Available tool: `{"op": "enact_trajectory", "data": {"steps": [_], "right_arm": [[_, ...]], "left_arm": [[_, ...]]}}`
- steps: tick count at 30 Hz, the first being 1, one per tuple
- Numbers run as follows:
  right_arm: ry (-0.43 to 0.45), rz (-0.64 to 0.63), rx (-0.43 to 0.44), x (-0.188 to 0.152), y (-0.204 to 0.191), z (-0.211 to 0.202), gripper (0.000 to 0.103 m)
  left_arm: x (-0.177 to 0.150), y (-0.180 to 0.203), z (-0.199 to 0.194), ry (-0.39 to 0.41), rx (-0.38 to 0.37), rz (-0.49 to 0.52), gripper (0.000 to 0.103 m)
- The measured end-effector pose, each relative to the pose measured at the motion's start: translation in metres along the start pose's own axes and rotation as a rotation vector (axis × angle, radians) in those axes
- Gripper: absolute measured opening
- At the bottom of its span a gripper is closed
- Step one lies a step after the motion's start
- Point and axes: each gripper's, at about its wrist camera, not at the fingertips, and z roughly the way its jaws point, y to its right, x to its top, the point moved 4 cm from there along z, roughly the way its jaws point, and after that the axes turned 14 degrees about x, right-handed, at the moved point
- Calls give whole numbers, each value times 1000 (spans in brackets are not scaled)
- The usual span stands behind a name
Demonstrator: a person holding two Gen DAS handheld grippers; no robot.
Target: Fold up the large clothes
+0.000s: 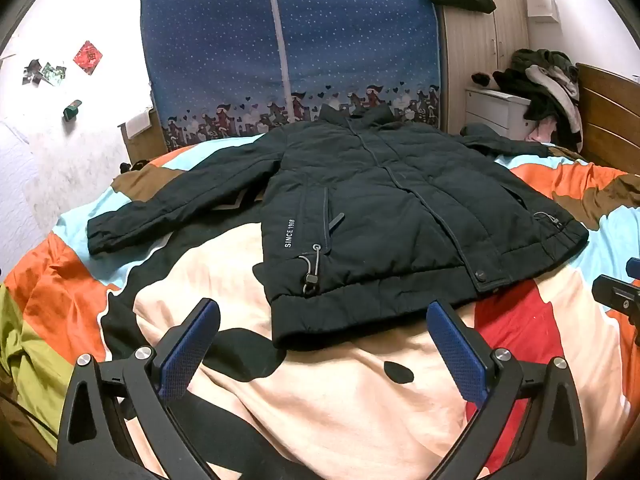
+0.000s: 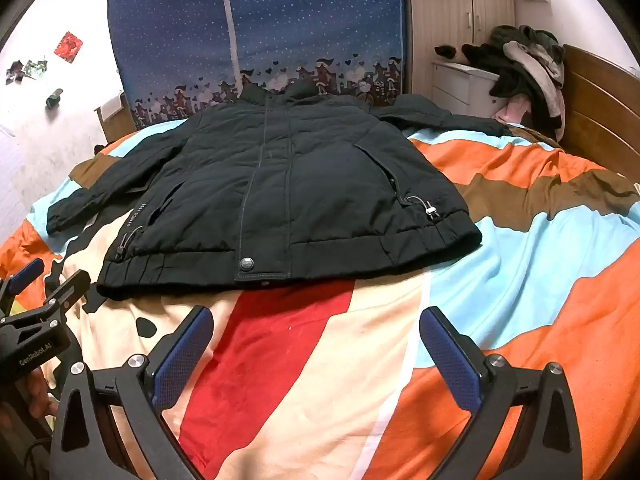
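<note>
Bedspread (image 1: 320, 400) carries the dark jacket (image 1: 380, 208) spread flat, frame centre. Left tongs (image 1: 323, 330) and right tongs (image 2: 316, 334) gape, empty. You should pinch a sleeve cuff (image 1: 108, 236) deep before folding inward.

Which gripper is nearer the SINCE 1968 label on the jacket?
Left. The left gripper sits open just below the hem under the SINCE 1968 label; the right gripper, also open, is nearer the snap button.

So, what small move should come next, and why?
Probably bring the left gripper forward to the jacket hem and close on it. The jacket lies flat and unfolded on the bed; both grippers are open, holding nothing, just short of the hem.
</note>
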Motion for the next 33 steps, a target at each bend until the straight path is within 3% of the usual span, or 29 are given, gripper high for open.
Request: {"op": "enact_trajectory", "data": {"steps": [33], "right_arm": [[0, 6, 4, -2, 1, 0, 103]], "left_arm": [[-1, 6, 1, -6, -3, 3, 101]]}}
